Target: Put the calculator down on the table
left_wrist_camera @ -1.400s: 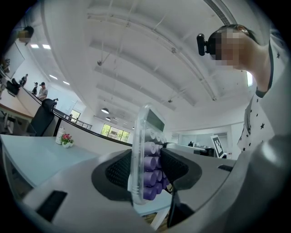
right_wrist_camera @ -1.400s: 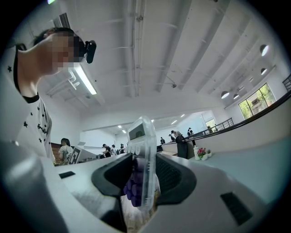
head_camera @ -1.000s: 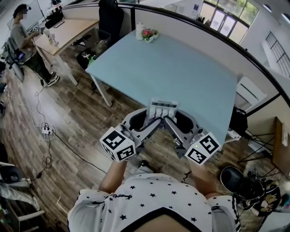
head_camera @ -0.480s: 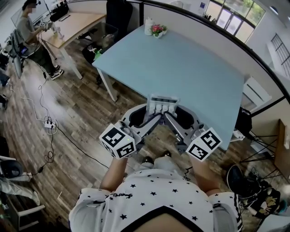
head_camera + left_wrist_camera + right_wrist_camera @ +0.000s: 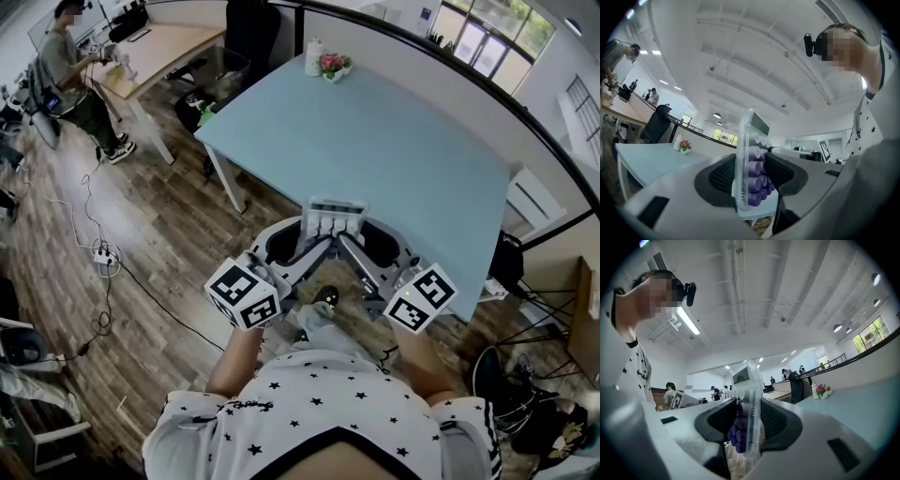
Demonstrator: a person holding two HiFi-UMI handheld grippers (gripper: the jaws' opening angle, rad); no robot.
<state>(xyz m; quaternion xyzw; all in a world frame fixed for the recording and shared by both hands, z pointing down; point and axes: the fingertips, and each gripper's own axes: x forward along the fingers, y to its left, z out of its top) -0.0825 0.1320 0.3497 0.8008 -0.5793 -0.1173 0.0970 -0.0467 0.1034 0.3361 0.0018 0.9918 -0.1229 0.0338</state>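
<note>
A clear-cased calculator (image 5: pixel 336 217) with purple keys is held on edge between both grippers, in the air at the near edge of the light blue table (image 5: pixel 394 141). My left gripper (image 5: pixel 317 242) is shut on its left side and my right gripper (image 5: pixel 352 242) on its right side, the two meeting in a V in front of my chest. In the left gripper view the calculator (image 5: pixel 751 161) stands upright, clamped between the dark pads of the left gripper (image 5: pixel 752 171). The right gripper view shows the calculator (image 5: pixel 749 408) pinched in the right gripper (image 5: pixel 749 420).
A small flower pot (image 5: pixel 336 66) and a white bottle (image 5: pixel 313 56) stand at the table's far corner. A dark partition (image 5: pixel 525 122) runs behind the table. A black chair (image 5: pixel 251 28), a wooden desk with a person (image 5: pixel 70 56), and floor cables (image 5: pixel 101 258) lie to the left.
Both grippers have carried the calculator forward toward the table, which now sits closer in the head view. The grip on it has not changed. A shoe now shows below the grippers.
</note>
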